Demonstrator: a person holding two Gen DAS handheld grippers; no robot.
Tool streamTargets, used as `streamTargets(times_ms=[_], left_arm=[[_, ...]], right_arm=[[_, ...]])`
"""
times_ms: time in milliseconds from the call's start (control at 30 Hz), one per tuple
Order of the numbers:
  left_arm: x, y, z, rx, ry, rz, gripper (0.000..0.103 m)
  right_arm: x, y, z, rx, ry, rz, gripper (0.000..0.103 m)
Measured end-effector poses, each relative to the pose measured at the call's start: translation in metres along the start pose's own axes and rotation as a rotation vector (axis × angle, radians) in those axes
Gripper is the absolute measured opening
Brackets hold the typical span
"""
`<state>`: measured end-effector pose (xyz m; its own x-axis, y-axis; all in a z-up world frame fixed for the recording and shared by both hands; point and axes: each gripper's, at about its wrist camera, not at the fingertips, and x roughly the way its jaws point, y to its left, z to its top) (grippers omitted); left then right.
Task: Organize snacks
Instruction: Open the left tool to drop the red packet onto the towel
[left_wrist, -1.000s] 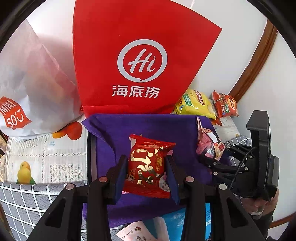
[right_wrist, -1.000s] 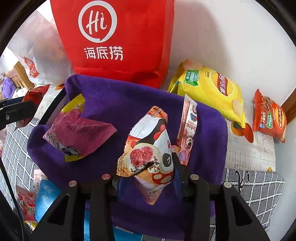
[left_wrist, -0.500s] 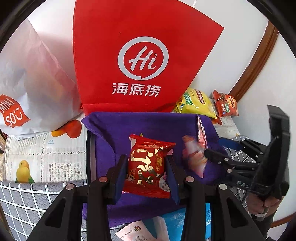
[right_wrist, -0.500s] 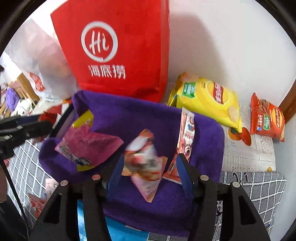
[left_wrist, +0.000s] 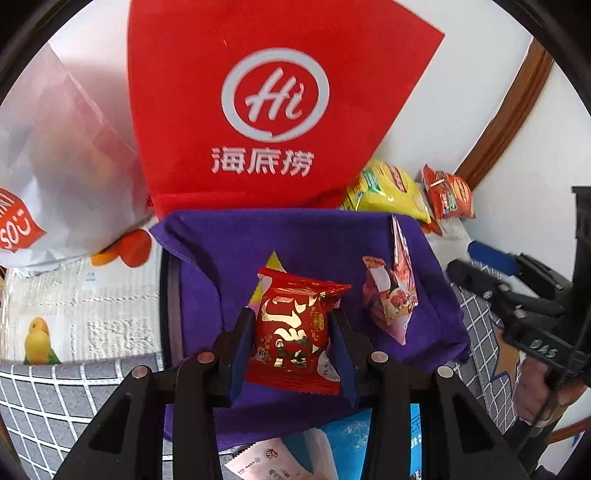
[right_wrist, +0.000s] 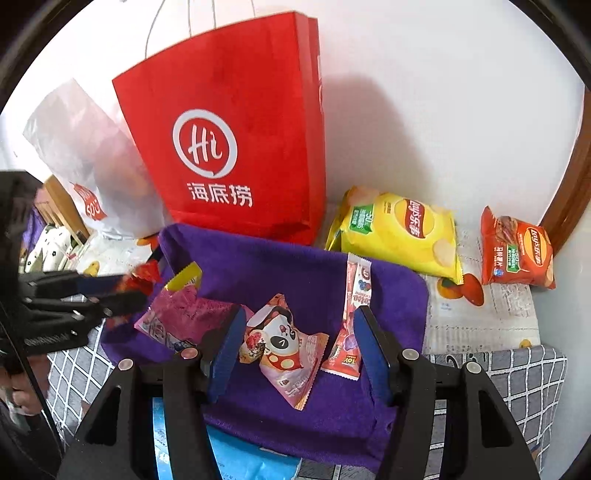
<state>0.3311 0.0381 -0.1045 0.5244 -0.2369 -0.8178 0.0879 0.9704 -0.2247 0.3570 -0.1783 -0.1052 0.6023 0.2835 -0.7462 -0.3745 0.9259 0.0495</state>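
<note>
The panda-print snack packet (right_wrist: 284, 343) that the right gripper (right_wrist: 299, 354) pinched a second ago now lies loose on the purple cloth (right_wrist: 280, 258), and the gripper sits higher above it than before. Its jaws have just been opening and now stand spread, the blue pads clear of the wrapper on both sides, though the packet is seen between them. A slim red-and-white stick packet (right_wrist: 351, 317) leans against the cloth's raised right side, just beside the panda packet. To the left on the same cloth rests a crumpled pink packet (right_wrist: 177, 317) with a yellow end.

The left gripper (left_wrist: 291, 332) has barely shifted; its pads are pressed against both sides of a red-and-gold snack packet (left_wrist: 295, 328), holding it upright above the cloth's near half. In the right wrist view that gripper enters from the left edge, the red packet showing blurred at its tips.

Behind the cloth a red paper bag (right_wrist: 236, 147) with a white "Hi" logo stands against the white wall, with a white plastic bag (right_wrist: 85, 162) slumped to its left. To the right, on a printed table cover, lie a yellow chip bag (right_wrist: 399, 232) and, well apart from it, a smaller orange-red chip bag (right_wrist: 517, 251). A blue packet (right_wrist: 236, 458) shows under the cloth's near edge.
</note>
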Motion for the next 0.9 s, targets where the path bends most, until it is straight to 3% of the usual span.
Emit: streamTargets(times_ms=[300, 400, 533, 633, 900], left_arm=[[0.022, -0.010, -0.005, 0.007, 0.064, 0.012, 0.039], [0.022, -0.013, -0.005, 0.027, 0.051, 0.023, 0.040], [0.028, -0.005, -0.004, -0.010, 0.074, 0.007, 0.040], [0.025, -0.001, -0.003, -0.031, 0.074, 0.016, 0.056], [-0.005, 0.005, 0.003, -0.042, -0.013, 0.037, 0.062]], right_arm=[[-0.014, 0.001, 0.002, 0.000, -0.039, 0.010, 0.061], [-0.013, 0.003, 0.002, -0.003, -0.033, 0.009, 0.061], [-0.011, 0.004, 0.002, -0.005, -0.027, 0.008, 0.061], [-0.011, 0.006, 0.002, -0.011, -0.026, 0.003, 0.061], [-0.018, 0.014, 0.001, -0.024, -0.048, -0.010, 0.061]])
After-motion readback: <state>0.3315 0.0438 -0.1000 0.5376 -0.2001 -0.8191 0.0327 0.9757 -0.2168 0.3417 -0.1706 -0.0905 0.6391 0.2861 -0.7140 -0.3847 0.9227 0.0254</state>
